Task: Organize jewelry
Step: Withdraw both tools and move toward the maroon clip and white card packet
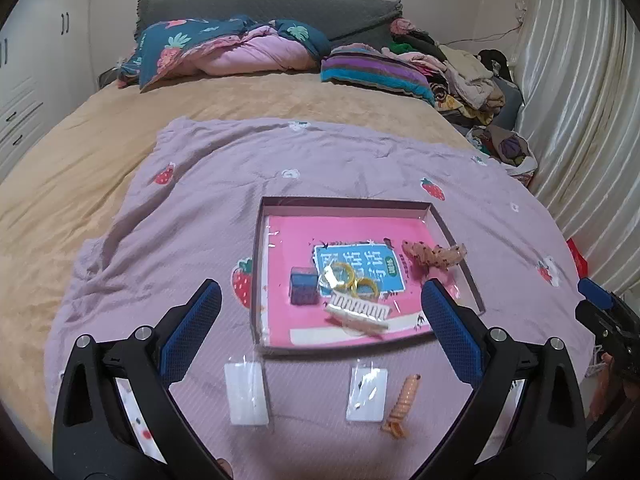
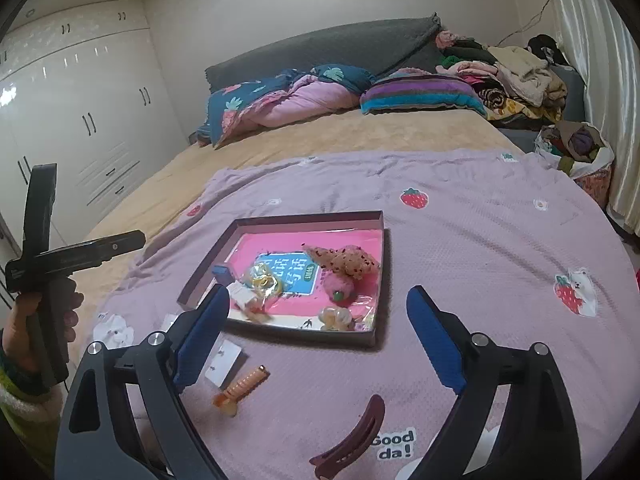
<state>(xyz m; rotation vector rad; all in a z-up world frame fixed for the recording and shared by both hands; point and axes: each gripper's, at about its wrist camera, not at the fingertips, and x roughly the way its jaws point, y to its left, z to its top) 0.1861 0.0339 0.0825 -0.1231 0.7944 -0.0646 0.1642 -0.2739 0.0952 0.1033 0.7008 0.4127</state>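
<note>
A: Both claws?
B: Left claw (image 1: 320, 320) and right claw (image 2: 318, 324) gape wide, holding nothing.
A: Jewelry?
B: Orange clip (image 1: 402, 408) and card packets (image 1: 367, 394) lie near on the bed's blanket (image 1: 200, 208); bangles (image 1: 352, 278) farther, inside the box (image 1: 344, 201).

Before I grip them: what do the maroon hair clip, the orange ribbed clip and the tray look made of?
Maroon hair clip: smooth, hard, probably plastic. Orange ribbed clip: translucent glossy plastic, likely. Tray: thin straight walls, apparently cardboard.
</note>
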